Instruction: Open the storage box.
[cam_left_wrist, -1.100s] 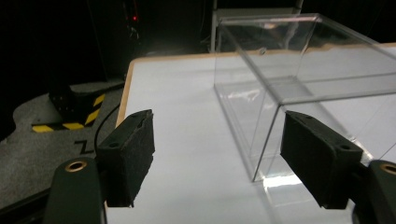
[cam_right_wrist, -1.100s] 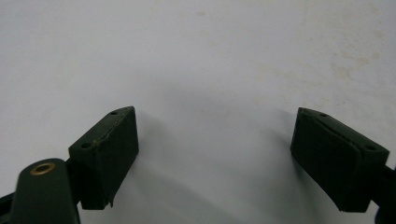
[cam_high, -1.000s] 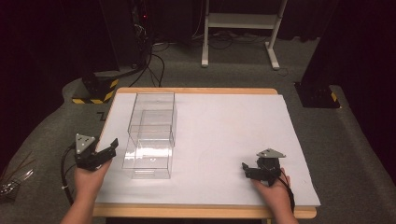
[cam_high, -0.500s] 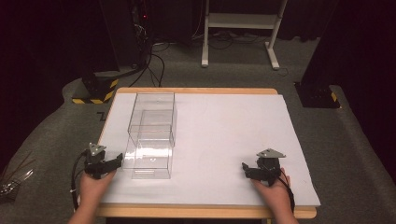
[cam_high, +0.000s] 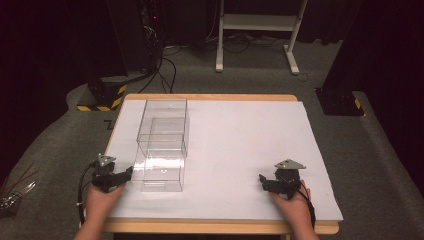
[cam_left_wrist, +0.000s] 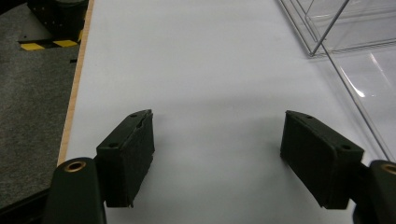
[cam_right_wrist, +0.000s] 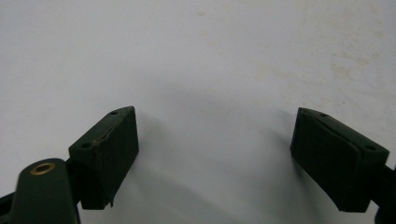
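Two clear plastic boxes stand on the left half of the white tabletop (cam_high: 240, 135): a taller one (cam_high: 164, 117) at the back and a lower one (cam_high: 160, 170) in front of it. My left gripper (cam_high: 128, 174) rests low on the table just left of the front box, pointing at it. In the left gripper view its jaws (cam_left_wrist: 219, 126) are open over bare white surface, with a box wall (cam_left_wrist: 355, 88) at the right; they have just been closing a little, with nothing between them. My right gripper (cam_high: 262, 181) lies near the front right, open (cam_right_wrist: 215, 121) and empty.
The table's wooden front edge (cam_high: 210, 227) runs just behind both hands. On the floor are a yellow-and-black striped base (cam_high: 102, 95) at the back left, white stand legs (cam_high: 255, 30) behind the table, and a black base (cam_high: 340, 102) at the right.
My left gripper has come down from above the table's left edge to the surface beside the front clear box. The right gripper has stayed put.
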